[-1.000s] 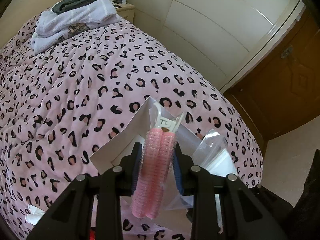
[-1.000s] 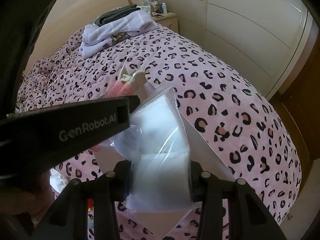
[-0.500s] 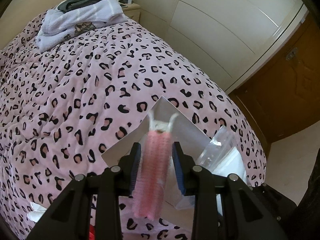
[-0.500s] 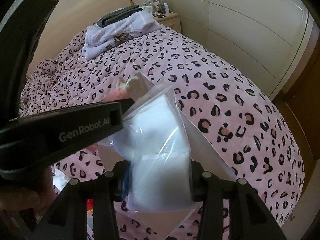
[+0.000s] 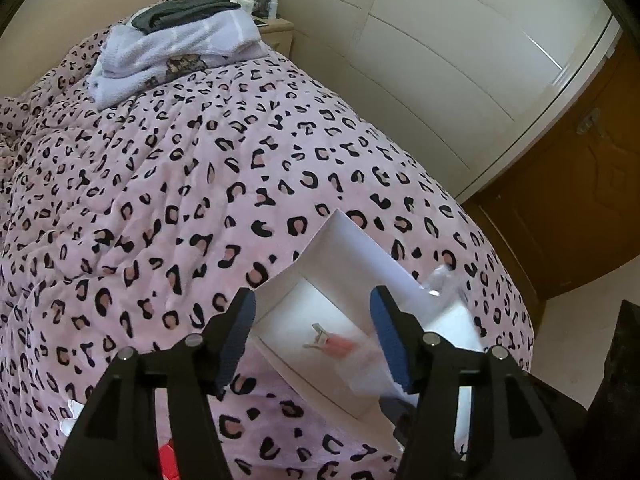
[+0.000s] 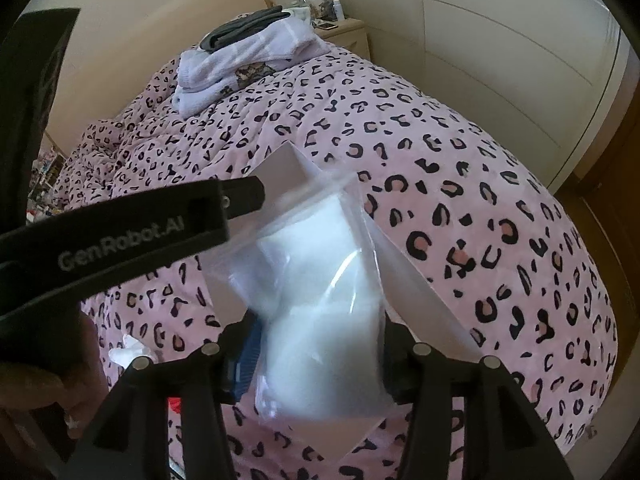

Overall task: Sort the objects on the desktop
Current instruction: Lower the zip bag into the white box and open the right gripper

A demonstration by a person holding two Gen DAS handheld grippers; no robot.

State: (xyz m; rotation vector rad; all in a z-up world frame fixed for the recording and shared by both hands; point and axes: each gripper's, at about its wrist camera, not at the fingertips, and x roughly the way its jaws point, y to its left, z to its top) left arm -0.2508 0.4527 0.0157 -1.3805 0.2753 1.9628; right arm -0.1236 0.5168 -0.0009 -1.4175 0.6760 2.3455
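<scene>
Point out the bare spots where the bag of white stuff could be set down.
Free: the white box floor beside the pink hair rollers, and the wide bedspread between box and folded towels. Crowded: the near bed edge, with small items.

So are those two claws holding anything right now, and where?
The left gripper is open and empty. The right gripper pinches the clear plastic bag at its lower end.

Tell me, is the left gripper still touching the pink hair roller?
Apart. The left wrist view shows the left gripper wide open, and the pink hair roller lies down in the white box between its spread fingers.
</scene>
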